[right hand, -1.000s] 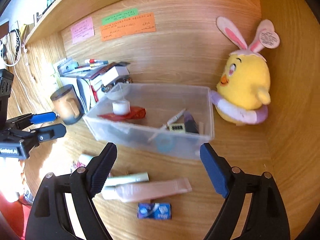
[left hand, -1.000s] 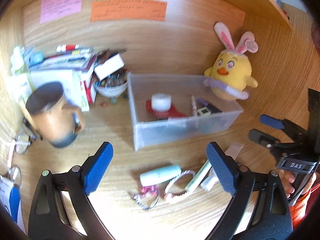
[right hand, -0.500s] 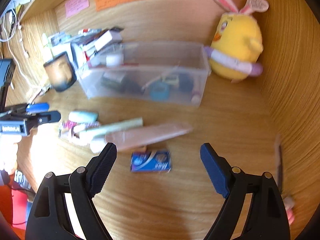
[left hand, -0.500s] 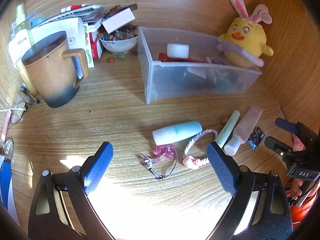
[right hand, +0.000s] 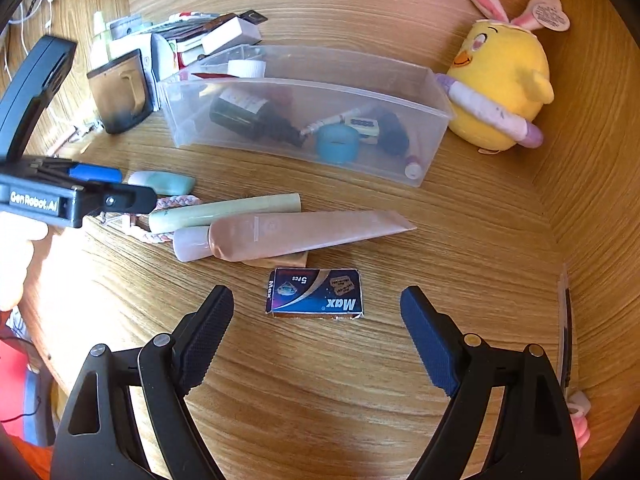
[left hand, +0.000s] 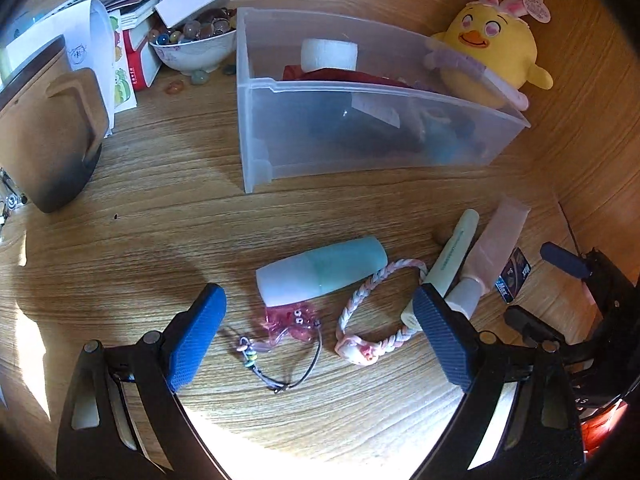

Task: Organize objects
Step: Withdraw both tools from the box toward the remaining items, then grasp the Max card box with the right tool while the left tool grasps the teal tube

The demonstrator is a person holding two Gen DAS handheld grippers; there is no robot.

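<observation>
Loose items lie on the wooden desk in front of a clear plastic bin (left hand: 360,148) (right hand: 304,140). In the left wrist view my left gripper (left hand: 320,320) hangs open over a mint bottle (left hand: 320,270), a pink charm on a cord (left hand: 290,324) and a braided bracelet (left hand: 380,304). A pale green tube (right hand: 224,212) and a pink tube (right hand: 292,236) lie side by side. My right gripper (right hand: 316,312) is open just above a small dark blue box (right hand: 314,292), which sits between the fingertips, untouched.
A yellow plush chick (right hand: 500,84) stands right of the bin. A brown mug (left hand: 44,132), a bowl of marbles (left hand: 192,44) and stacked books (right hand: 188,36) crowd the back left. The bin holds a dark bottle (right hand: 248,120), a blue cap and pens. A wooden side wall (right hand: 592,200) closes the right.
Both grippers have sunk toward the desk and tilted further down. The loose items and the blue box now look larger and sit between the fingers. Both stay open.
</observation>
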